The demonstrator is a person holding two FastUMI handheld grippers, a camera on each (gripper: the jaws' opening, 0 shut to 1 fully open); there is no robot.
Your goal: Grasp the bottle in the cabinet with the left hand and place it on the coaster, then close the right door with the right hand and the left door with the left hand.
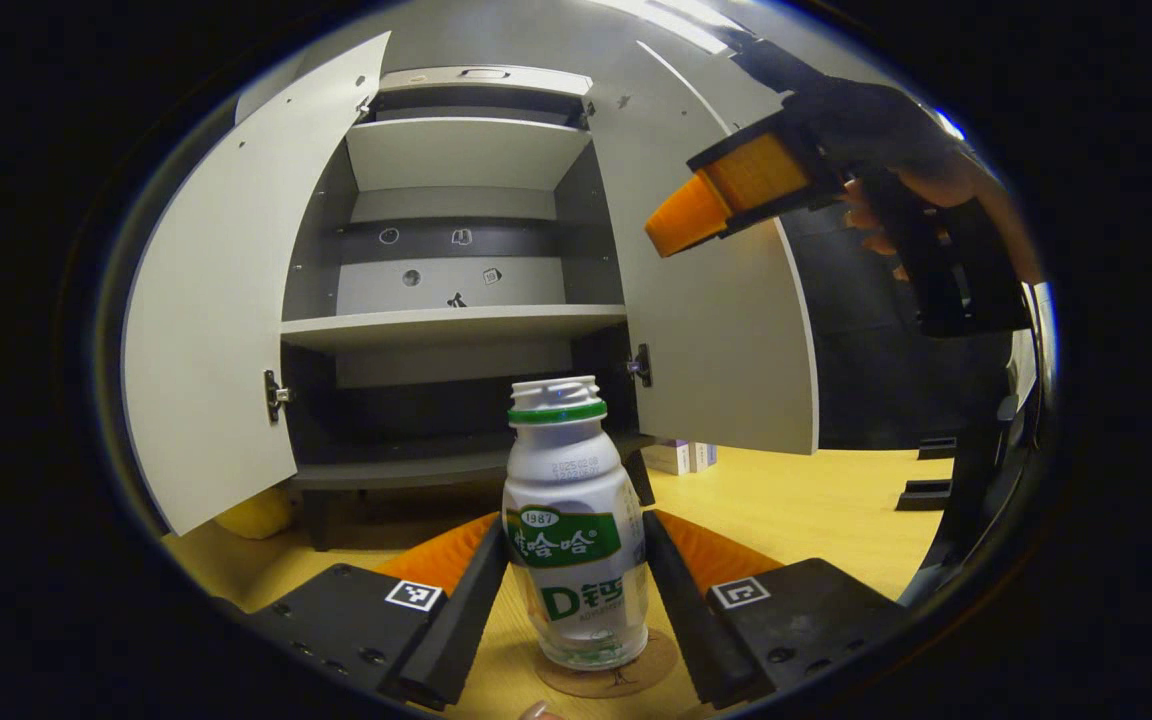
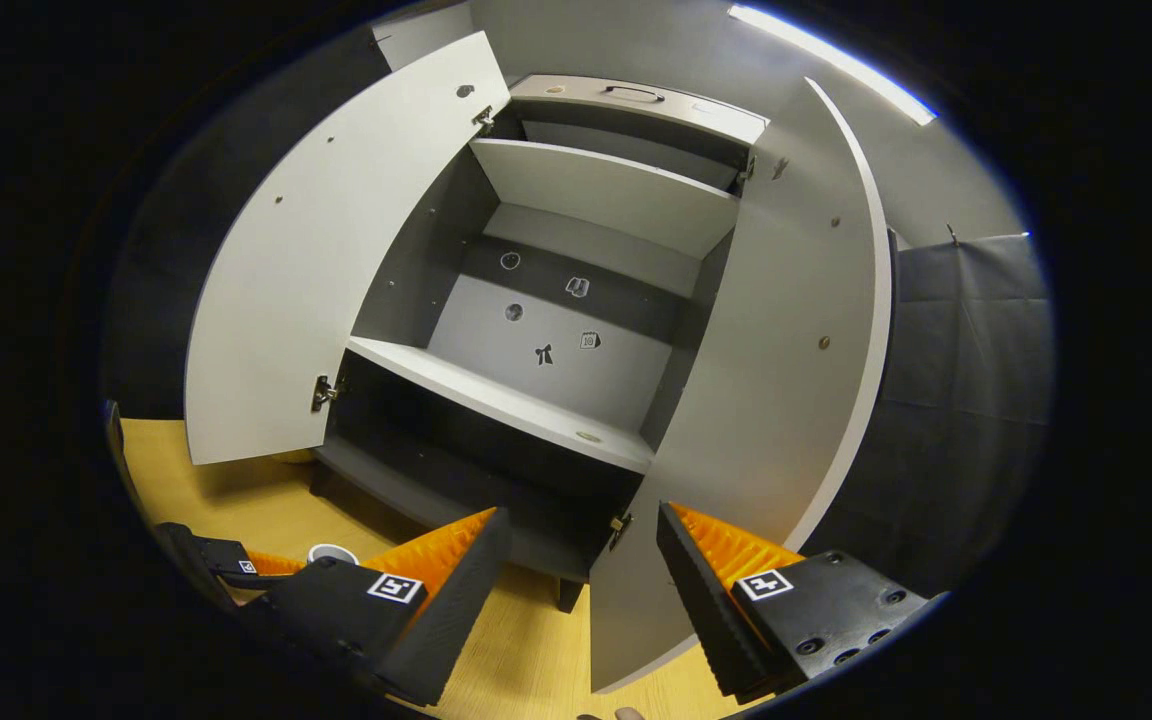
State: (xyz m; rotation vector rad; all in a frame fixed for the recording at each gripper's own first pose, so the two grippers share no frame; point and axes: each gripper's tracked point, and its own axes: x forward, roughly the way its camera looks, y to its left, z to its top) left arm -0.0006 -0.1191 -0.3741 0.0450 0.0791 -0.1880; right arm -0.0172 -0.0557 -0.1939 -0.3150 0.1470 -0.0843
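Standing wide open at the far side of the table (image 1: 816, 500), the cabinet (image 1: 456, 320) has its left door (image 1: 226, 300) and right door (image 1: 716, 300) both swung out. Near it, the left gripper (image 1: 576, 590) has its fingers spread, one on each side of the bottle (image 1: 574, 530); whether they touch it I cannot tell. That bottle stands upright on the coaster (image 1: 626, 678). Up at the right, the right gripper (image 2: 581, 590) hangs by the right door with fingers apart, holding nothing
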